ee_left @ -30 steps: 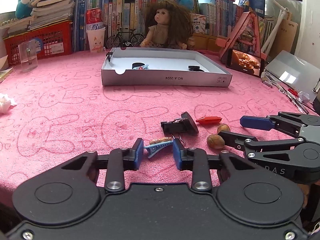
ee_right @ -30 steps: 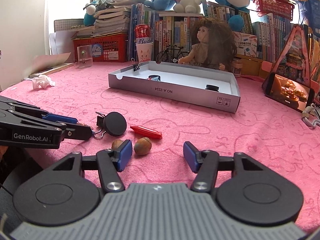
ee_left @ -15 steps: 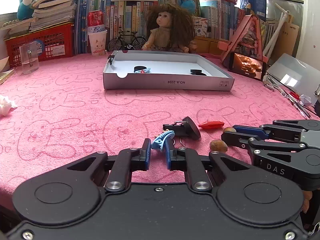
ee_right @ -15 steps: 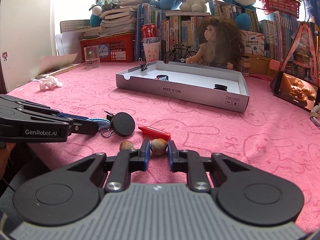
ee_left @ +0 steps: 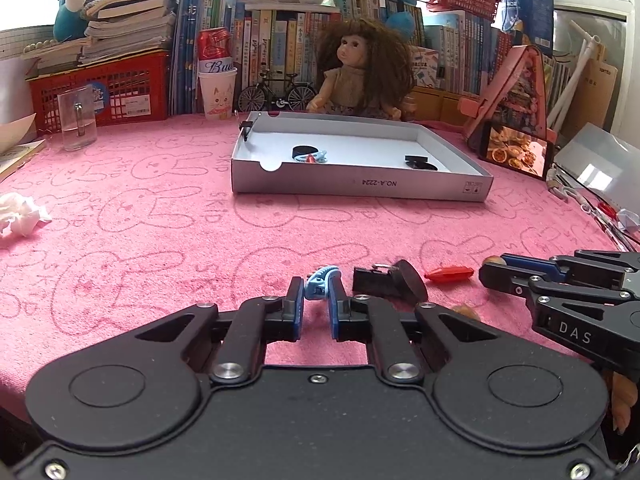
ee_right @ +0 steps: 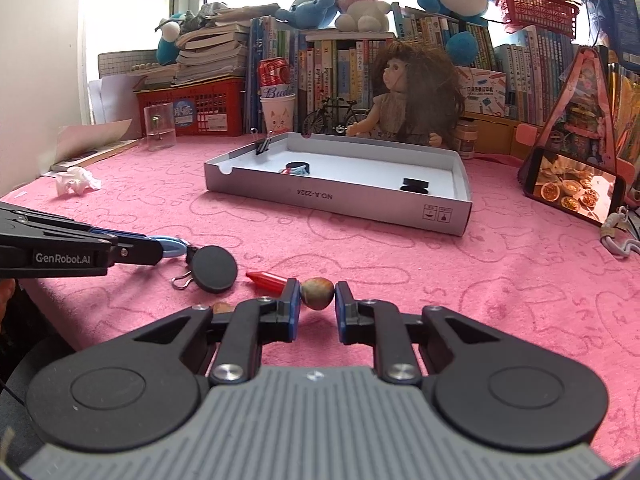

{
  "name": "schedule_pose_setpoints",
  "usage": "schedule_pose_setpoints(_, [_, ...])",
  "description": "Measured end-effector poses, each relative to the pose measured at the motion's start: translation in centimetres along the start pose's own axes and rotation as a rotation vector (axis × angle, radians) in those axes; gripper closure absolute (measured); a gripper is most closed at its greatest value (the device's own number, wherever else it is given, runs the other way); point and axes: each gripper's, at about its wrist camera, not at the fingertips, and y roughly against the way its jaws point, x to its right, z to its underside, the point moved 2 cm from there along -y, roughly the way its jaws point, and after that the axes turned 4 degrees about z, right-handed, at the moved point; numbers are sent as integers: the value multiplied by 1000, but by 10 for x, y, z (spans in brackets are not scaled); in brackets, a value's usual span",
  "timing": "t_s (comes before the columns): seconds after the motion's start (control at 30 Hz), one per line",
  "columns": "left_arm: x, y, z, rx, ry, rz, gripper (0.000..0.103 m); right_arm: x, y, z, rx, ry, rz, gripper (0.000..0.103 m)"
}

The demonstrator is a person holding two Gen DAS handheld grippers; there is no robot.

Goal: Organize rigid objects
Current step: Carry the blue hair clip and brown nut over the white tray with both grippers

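My left gripper point(ee_left: 314, 306) is shut on a blue hair clip point(ee_left: 320, 281) and holds it above the pink cloth; it shows in the right wrist view point(ee_right: 170, 246) too. My right gripper point(ee_right: 317, 308) is shut on a brown nut point(ee_right: 317, 293), lifted off the cloth. A black binder clip point(ee_right: 214, 269), a red pointed piece point(ee_right: 267, 281) and a second nut point(ee_right: 221, 307) lie on the cloth in front. The grey shallow box point(ee_left: 360, 186) stands further back and holds black round pieces point(ee_left: 418, 162) and a small clip point(ee_left: 314, 157).
A doll point(ee_left: 360, 76), toy bicycle point(ee_left: 276, 94), paper cup point(ee_left: 216, 94) and books stand behind the box. A glass mug point(ee_left: 77, 122) and crumpled tissue point(ee_left: 20, 216) are at the left. A phone point(ee_right: 574, 186) leans at the right.
Both grippers closed: the left on the blue hair clip, the right on the nut. Both have lifted their objects off the cloth and moved slightly forward.
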Motion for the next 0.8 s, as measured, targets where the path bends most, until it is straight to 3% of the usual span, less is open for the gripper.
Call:
schedule_pose_setpoints(0.43, [-9,-8,-17,33,13,-26,91,24,-9,-10,-7,-81,97,81])
schedule_pose_setpoints(0.8, [-7,-18,-33,56,18,-16,91,32,-16,-21,3,-108,119,81])
